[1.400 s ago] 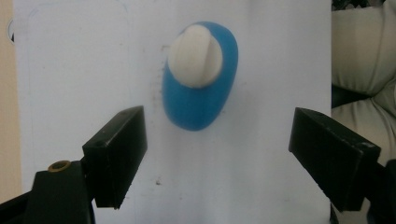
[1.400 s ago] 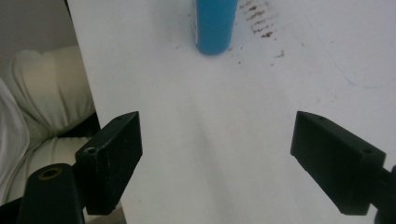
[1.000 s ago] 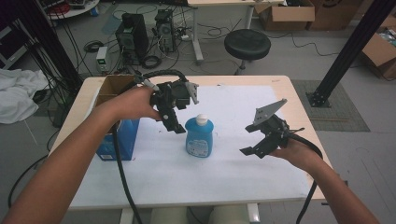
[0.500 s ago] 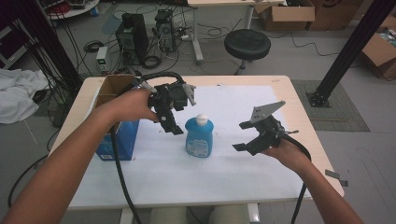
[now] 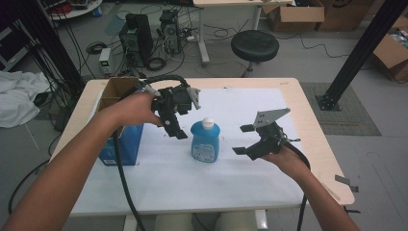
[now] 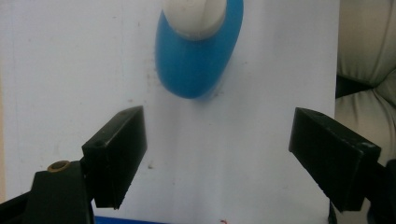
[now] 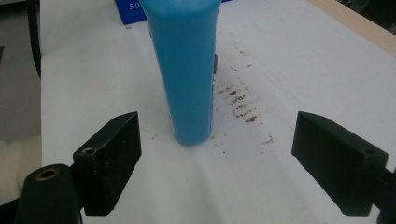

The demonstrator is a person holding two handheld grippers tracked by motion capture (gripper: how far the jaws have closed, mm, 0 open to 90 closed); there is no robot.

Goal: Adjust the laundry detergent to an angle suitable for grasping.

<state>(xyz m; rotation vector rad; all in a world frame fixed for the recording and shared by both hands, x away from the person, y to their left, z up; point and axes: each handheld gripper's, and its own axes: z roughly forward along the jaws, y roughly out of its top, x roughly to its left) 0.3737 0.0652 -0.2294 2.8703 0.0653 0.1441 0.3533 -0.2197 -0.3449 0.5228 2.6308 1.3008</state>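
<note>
A blue bottle (image 5: 205, 141) with a white cap stands upright on the white sheet (image 5: 231, 183) in the middle of the table. My left gripper (image 5: 174, 129) hovers just left of it and above, pointing down, jaws wide open and empty. Its own view looks down on the bottle (image 6: 198, 51) from above, cap nearest. My right gripper (image 5: 244, 139) is held to the right of the bottle, low, open and empty. In the right gripper view the bottle (image 7: 187, 70) stands straight ahead between the spread jaws, a short way off.
A blue box (image 5: 120, 144) with an open cardboard top stands at the table's left, behind my left forearm. A stool (image 5: 255, 46), computer cases and cables lie on the floor beyond. A black frame post (image 5: 356, 53) rises at the right.
My right gripper has slid left toward the bottle. The left gripper has shifted slightly down and closer to the bottle's cap. Both stay open.
</note>
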